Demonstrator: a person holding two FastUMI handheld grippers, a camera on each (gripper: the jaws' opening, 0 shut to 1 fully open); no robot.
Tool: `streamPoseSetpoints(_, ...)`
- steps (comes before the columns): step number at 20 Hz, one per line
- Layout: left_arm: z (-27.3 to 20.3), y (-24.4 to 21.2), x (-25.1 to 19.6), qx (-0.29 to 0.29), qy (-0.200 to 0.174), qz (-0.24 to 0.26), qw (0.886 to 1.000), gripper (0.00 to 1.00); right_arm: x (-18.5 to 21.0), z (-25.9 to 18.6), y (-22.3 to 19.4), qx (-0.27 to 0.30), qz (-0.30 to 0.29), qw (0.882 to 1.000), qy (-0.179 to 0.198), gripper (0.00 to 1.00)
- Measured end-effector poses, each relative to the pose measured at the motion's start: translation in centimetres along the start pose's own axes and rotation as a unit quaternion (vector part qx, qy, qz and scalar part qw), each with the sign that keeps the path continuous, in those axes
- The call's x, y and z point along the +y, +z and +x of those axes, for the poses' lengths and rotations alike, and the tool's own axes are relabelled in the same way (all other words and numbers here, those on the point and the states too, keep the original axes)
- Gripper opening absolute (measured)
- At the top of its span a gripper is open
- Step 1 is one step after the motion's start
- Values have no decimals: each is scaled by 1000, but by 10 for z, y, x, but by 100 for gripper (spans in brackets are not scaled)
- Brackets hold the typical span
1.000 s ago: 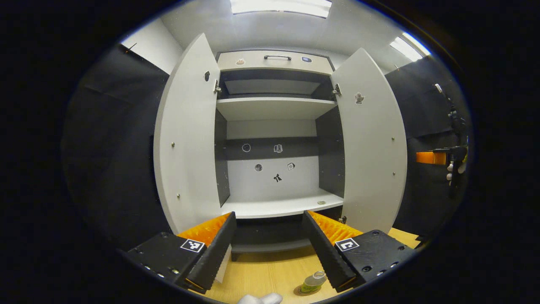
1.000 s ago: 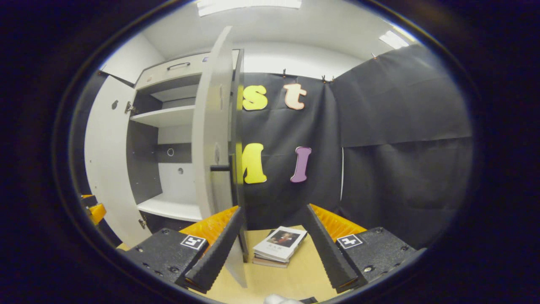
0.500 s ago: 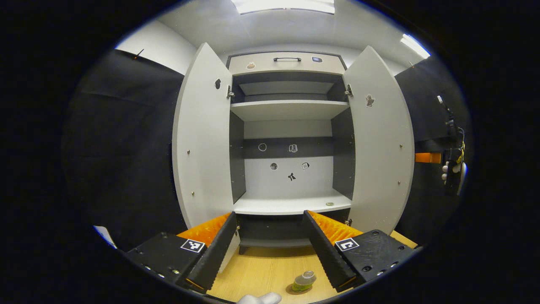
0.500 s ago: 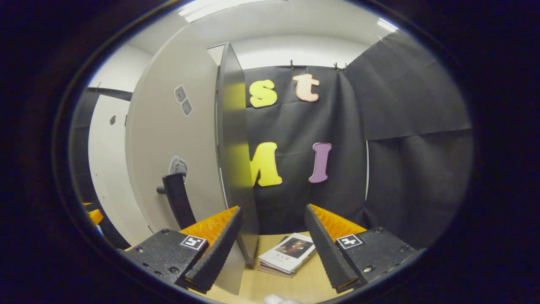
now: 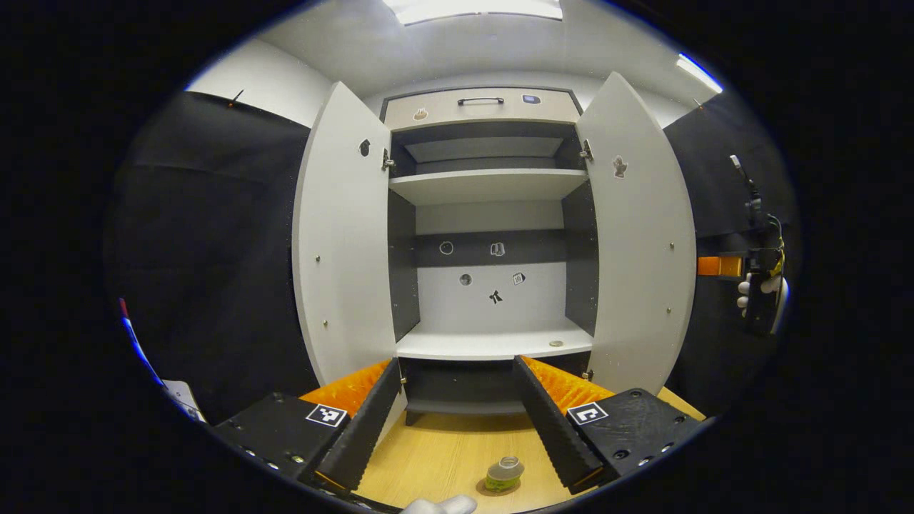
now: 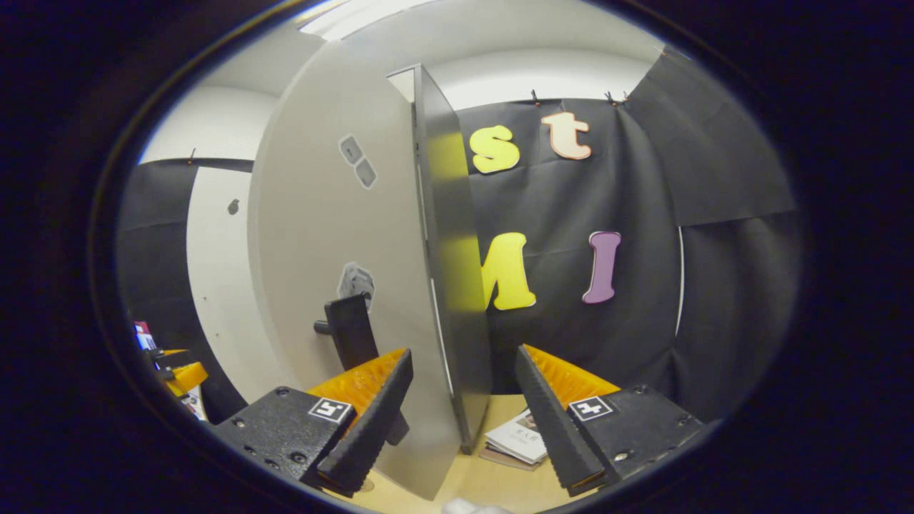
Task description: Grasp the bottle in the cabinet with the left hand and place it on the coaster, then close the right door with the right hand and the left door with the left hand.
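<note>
With the bottle (image 5: 505,473) standing on the coaster (image 5: 500,489) on the bench (image 5: 443,457), both tools spread and empty, the right tool (image 6: 463,417) straddles the right door (image 6: 335,257) edge, ready to push it closed.

Books (image 6: 515,442) half hidden behind right door (image 6: 335,235).

No readable words or numbers, small picture stickers on the cabinet's back panel (image 5: 493,285) too tiny to make out, square black-and-white coded markers on both gripper bodies, print on the book cover (image 6: 520,442) at the table's far edge blurred beyond reading
</note>
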State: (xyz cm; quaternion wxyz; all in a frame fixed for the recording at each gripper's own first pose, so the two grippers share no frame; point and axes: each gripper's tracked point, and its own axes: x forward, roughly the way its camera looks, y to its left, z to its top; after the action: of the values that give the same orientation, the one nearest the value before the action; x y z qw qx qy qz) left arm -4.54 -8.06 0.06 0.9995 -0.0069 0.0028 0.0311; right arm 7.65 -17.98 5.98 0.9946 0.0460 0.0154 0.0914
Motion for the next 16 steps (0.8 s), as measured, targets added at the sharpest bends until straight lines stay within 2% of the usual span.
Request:
streamPoseSetpoints(7,5,-7,16,0,-34,-4,999,96,24,-4,4,-3,-41,998,-49,95)
streamPoseSetpoints(16,8,-16,56,0,-52,9,999,96,86,9,-6,2,-50,997,-61,96)
